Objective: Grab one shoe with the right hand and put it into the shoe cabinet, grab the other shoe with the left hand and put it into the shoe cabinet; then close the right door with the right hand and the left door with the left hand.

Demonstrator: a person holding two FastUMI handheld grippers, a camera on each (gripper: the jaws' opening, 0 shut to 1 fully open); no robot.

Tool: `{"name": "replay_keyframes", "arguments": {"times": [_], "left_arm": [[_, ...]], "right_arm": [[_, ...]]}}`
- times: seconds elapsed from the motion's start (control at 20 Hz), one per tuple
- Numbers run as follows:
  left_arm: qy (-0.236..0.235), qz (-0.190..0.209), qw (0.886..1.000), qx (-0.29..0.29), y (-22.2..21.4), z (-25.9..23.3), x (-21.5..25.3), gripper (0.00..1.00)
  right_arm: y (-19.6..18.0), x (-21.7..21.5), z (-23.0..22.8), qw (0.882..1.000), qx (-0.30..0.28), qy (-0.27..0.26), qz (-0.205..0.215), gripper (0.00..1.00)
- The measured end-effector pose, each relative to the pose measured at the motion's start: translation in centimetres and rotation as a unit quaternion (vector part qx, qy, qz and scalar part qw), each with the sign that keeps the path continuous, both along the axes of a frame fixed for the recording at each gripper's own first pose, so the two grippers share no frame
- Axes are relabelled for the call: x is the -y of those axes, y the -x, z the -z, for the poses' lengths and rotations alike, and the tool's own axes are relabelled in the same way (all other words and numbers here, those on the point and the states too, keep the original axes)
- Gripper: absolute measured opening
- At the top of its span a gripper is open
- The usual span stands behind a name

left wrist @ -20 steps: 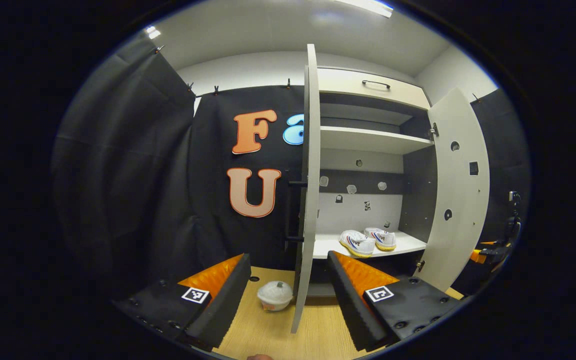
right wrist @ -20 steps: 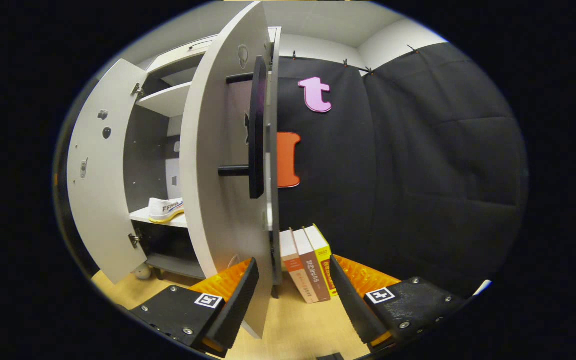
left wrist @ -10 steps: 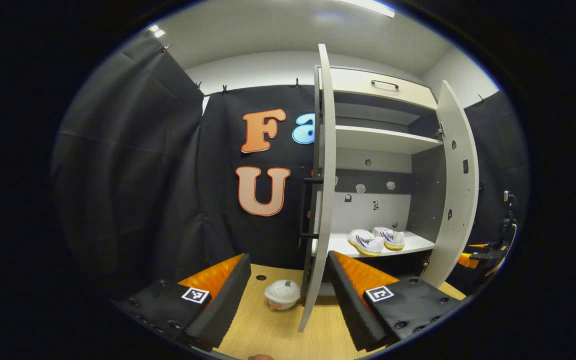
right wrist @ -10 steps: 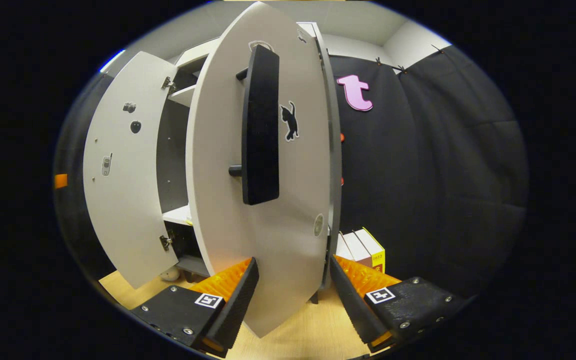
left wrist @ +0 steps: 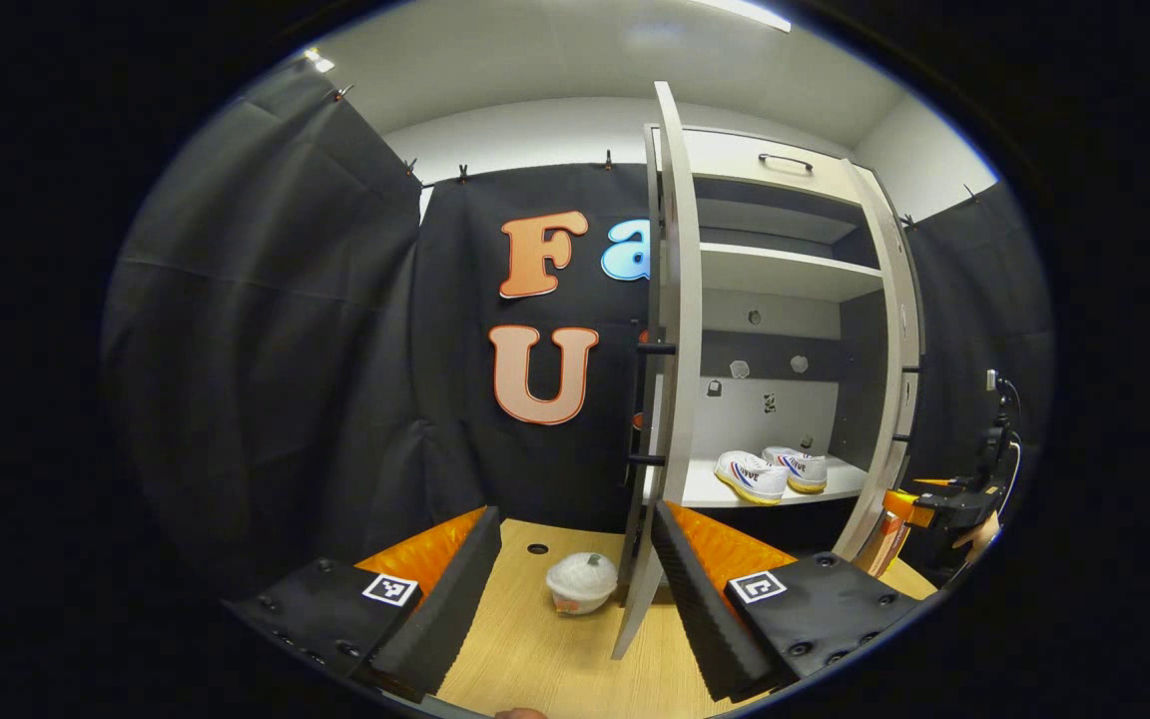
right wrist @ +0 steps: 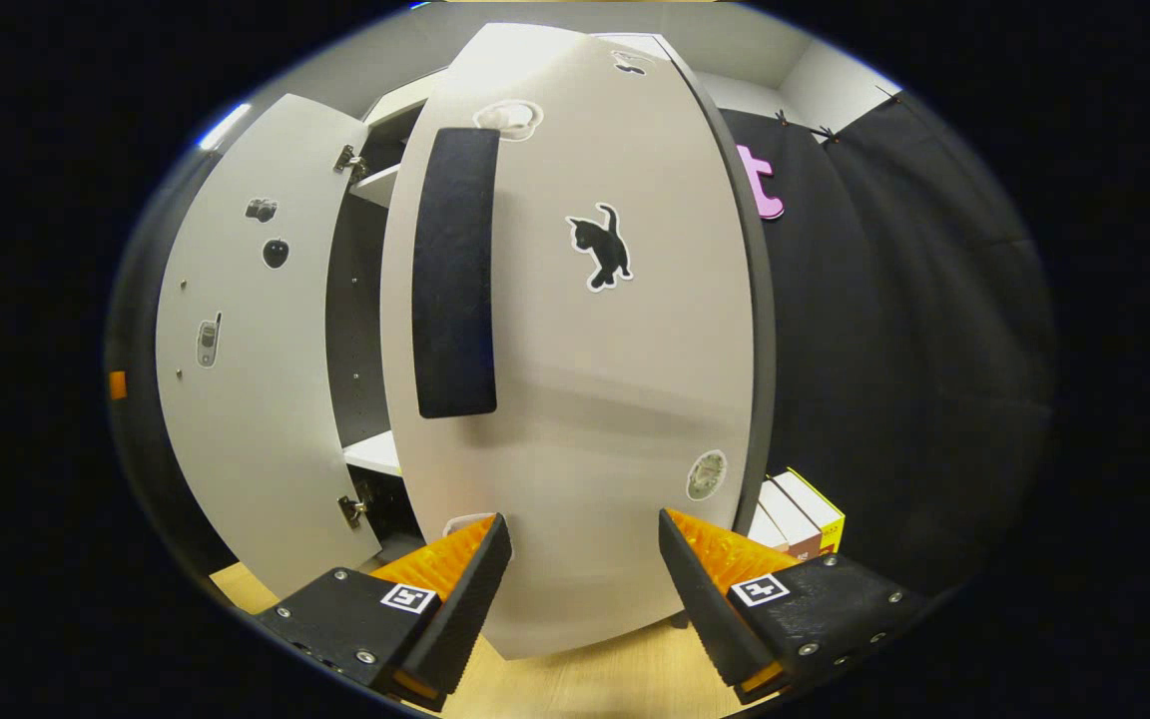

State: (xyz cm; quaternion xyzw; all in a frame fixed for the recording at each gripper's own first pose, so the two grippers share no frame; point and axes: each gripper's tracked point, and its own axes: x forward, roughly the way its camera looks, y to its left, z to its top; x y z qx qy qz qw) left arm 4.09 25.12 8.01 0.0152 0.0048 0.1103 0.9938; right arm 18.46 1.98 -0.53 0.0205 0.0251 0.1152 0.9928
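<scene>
Booth hung with black cloth, white ceiling above; wood-grain desk (left wrist: 535, 649) below. On it: shoe cabinet (left wrist: 785, 180), a small white lidded cup (left wrist: 581, 582), books (right wrist: 797, 514). Both shoes (left wrist: 771, 473) lie side by side on the lower shelf (left wrist: 705, 491). Left door (left wrist: 670, 379) ajar; right door (right wrist: 575, 379) half swung, its black handle (right wrist: 453, 275) facing me. My left tongs (left wrist: 575, 579) and right tongs (right wrist: 583, 584): spread, holding nothing.

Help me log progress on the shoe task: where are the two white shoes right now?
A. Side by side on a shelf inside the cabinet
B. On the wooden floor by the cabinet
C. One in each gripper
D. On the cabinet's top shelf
A: in the left gripper view both shoes sit together on a lower shelf inside the cabinet.
</scene>
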Motion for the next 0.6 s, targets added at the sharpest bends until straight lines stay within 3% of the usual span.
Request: {"name": "replay_keyframes", "arguments": {"times": [0.6], "left_arm": [[0.003,-0.002,1.000,-0.002,-2.2,2.6,-3.6,0.97]], "right_arm": [[-3.8,-1.7,-0.8,1.000,-0.004,0.001,0.019,0.92]]}}
